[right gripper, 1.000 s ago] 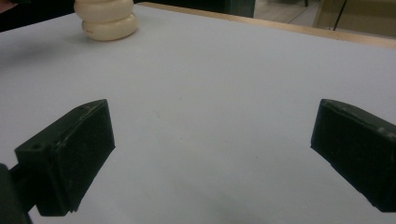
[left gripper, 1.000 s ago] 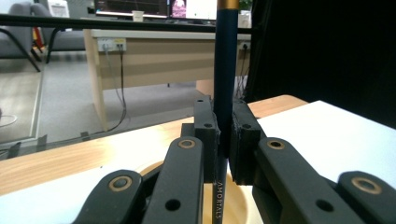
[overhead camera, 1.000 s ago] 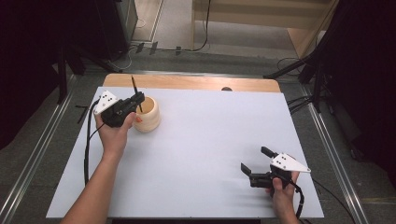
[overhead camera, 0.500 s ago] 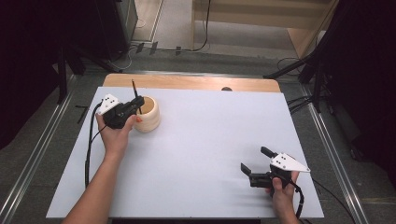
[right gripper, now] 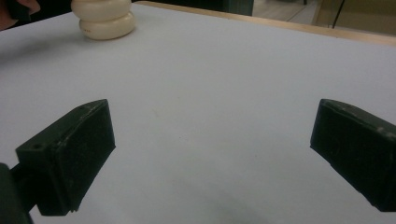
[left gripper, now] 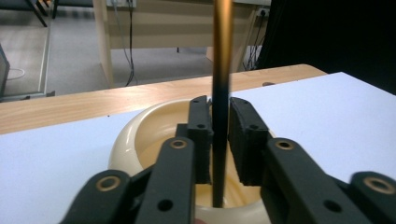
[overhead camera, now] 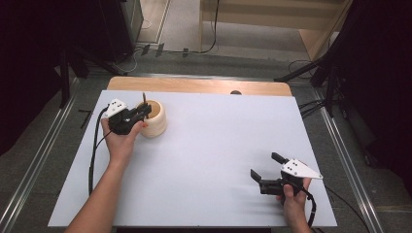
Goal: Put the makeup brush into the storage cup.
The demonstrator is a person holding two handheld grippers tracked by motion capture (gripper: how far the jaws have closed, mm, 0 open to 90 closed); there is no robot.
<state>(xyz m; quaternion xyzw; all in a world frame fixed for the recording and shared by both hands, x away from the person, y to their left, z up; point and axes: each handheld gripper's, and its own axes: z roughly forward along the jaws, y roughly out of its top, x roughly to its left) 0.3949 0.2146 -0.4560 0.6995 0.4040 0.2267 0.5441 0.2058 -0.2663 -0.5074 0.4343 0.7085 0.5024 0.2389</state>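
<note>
The left gripper (overhead camera: pixel 144 112) sits at the near rim of the cream holder (overhead camera: pixel 154 121), its jaws reaching over the opening. A slim stick (left gripper: pixel 220 93), brass-coloured above and dark below, stands upright between the two pads with its lower end inside the holder. The jaws have just been opening: a narrow gap shows on either side of the stick, so the pads no longer pinch it. The holder stands on the white table (overhead camera: pixel 214 141), directly ahead of and under this gripper. The right gripper (overhead camera: pixel 265 167) rests well apart, its jaws spread wide with nothing between them, the holder (right gripper: pixel 102 17) far ahead of it.
</note>
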